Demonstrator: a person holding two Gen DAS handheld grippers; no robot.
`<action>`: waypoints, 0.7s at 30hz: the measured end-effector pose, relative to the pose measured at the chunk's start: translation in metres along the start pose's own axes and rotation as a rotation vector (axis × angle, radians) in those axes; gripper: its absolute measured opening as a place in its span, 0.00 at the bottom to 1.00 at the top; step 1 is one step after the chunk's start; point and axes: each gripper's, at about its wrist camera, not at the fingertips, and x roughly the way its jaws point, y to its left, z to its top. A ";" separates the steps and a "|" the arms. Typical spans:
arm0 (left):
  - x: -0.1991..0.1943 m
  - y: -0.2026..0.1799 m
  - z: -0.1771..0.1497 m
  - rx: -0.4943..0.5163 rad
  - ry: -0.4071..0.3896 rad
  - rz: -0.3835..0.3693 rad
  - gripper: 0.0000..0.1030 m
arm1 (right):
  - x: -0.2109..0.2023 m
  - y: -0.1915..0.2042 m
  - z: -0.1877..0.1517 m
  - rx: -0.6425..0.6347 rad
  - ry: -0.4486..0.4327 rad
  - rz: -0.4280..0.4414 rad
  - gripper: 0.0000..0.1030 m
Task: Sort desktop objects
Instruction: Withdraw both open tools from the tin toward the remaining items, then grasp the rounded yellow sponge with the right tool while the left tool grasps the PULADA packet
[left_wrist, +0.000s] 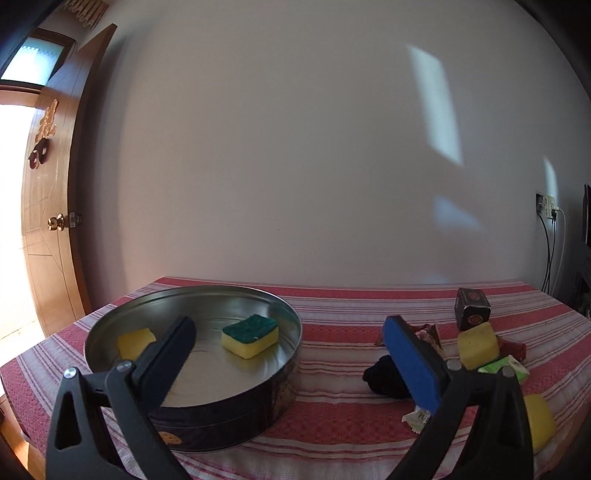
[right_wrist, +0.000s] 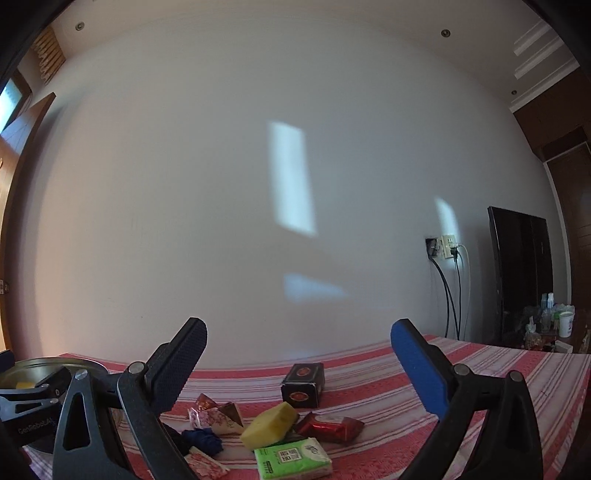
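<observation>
Left tool (left_wrist: 288, 343): I had its fingers spread wide apart, holding nothing; the dark finger (left_wrist: 168, 363) hung over the tin, the blue-padded finger (left_wrist: 413, 363) over the pile to the right.
Right tool (right_wrist: 297, 350): I saw its fingers wide apart too and empty, raised above the clutter.
Tin (left_wrist: 236, 402): round, metal, on the left part of the tabletop; in my right view only its rim showed at the far left.
Sponges in tin: a green-topped sponge (left_wrist: 250, 335) lay on the tin's floor towards the right wall; a plain yellow piece (left_wrist: 135, 341) sat on the left, partly hidden by my dark finger.
Tabletop (left_wrist: 332, 336): covered by a red and white striped cloth, set against a pale wall.
Loose sponge (right_wrist: 269, 424): yellow, tilted, resting on the tissue pack and just beside the red wrapper.
Tissue pack (right_wrist: 293, 458): green, flat, at the near edge of the pile.
Black box (right_wrist: 303, 380): upright, behind the pile, apart from it.
Red wrapper (right_wrist: 330, 426): shiny, right of the loose sponge.
Small packets (right_wrist: 216, 415): red and white, left of the sponge, touching one another.
Dark cloth (right_wrist: 203, 441): blue-black, bunched, near the packets.
Second yellow sponge (left_wrist: 539, 421): at the right edge of my left view, partly behind the tool's arm.
</observation>
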 end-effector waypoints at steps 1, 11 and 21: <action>0.001 -0.004 0.000 0.010 0.011 -0.009 1.00 | 0.002 -0.009 -0.001 0.025 0.022 -0.007 0.99; 0.014 -0.066 -0.007 0.263 0.126 -0.112 1.00 | 0.004 -0.049 -0.022 0.025 0.222 -0.011 0.99; 0.042 -0.084 -0.025 0.196 0.389 -0.214 0.99 | 0.000 -0.043 -0.048 -0.033 0.463 0.124 0.91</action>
